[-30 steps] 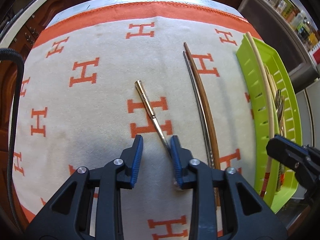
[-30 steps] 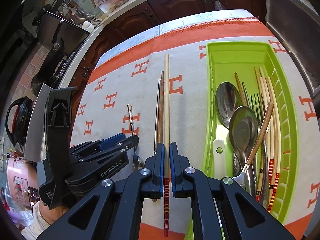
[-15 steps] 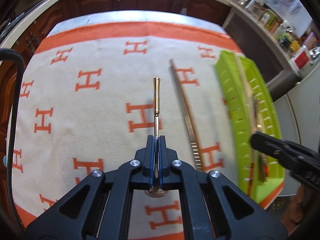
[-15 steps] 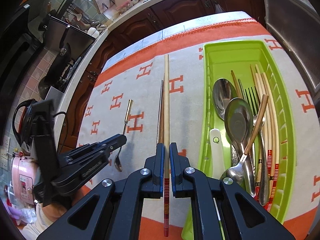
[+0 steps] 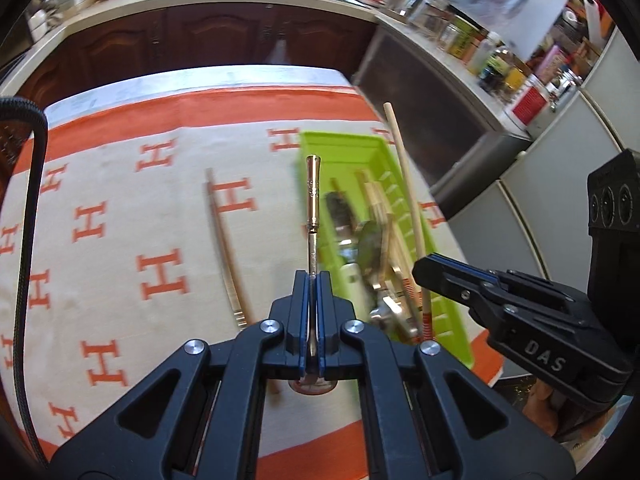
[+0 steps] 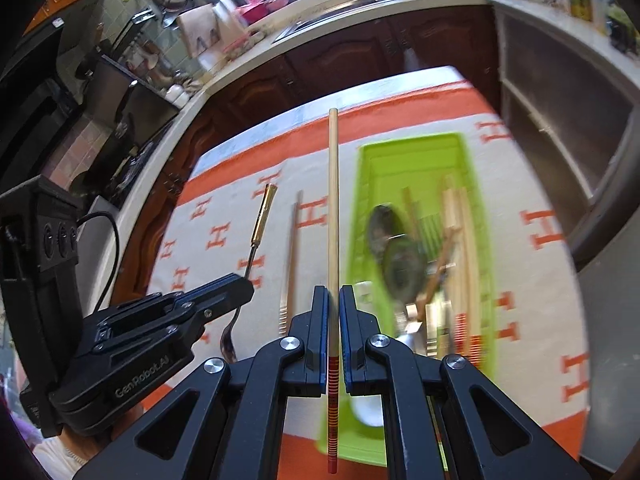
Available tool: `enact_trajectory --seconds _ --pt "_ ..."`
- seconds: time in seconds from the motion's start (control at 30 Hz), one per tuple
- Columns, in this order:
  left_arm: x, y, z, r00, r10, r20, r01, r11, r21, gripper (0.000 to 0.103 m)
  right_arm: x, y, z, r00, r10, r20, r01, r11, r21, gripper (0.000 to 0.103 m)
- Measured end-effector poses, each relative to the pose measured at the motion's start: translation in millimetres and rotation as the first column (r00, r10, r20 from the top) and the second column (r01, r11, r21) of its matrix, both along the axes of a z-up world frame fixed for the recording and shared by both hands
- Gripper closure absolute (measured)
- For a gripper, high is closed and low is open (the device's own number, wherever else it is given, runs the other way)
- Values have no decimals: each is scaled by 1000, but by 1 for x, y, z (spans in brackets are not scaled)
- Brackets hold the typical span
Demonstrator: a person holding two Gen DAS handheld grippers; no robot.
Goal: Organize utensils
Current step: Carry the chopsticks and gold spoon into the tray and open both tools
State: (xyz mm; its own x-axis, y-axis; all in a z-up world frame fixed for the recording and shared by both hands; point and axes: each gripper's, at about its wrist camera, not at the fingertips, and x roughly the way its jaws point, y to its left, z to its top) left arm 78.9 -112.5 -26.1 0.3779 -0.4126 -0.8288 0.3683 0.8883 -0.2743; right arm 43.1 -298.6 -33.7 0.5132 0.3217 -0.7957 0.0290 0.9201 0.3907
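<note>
1 gold spoon clamped left | 1 chopstick clamped right | 1 tray

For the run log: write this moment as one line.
left claw: shut on gold-handled spoon | right claw: shut on chopstick | green tray: holds utensils | loose chopsticks: on cloth

Both wrist views look forward and down along their tongs, close above the cloth, sharing the green tray (blurred).
</note>
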Motion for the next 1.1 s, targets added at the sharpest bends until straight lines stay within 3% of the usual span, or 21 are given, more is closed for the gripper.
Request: enact_trajectory --seconds 0.3,0.47,0.57,0.6,0.83,1.1 --pt "3 -45 -16 998 -45 -49 44 999 -15 102 4 -39 -12 997 -74 -37 69 991 -112 98" --pt "9 -52 -28 995 -64 -74 63 998 -9 101 17 -40 -22 995 -81 -58 74 991 -114 96" --pt "9 -51 -31 994 -79 -81 79 997 3 101 23 -35 -28 994 -85 -69 77 990 -116 86" --pt "8 -49 -32 993 -77 -85 78 997 7 101 24 -34 -29 994 -82 -68 74 991 -116 82" --pt "-2 -20 -25 998 -46 -52 48 998 48 101 16 -20 -23 998 -48 -37 44 994 -105 81" --pt "-16 50 -15 997 79 23 -81 991 107 101 5 23 -7 998 55 11 -54 995 -90 81"
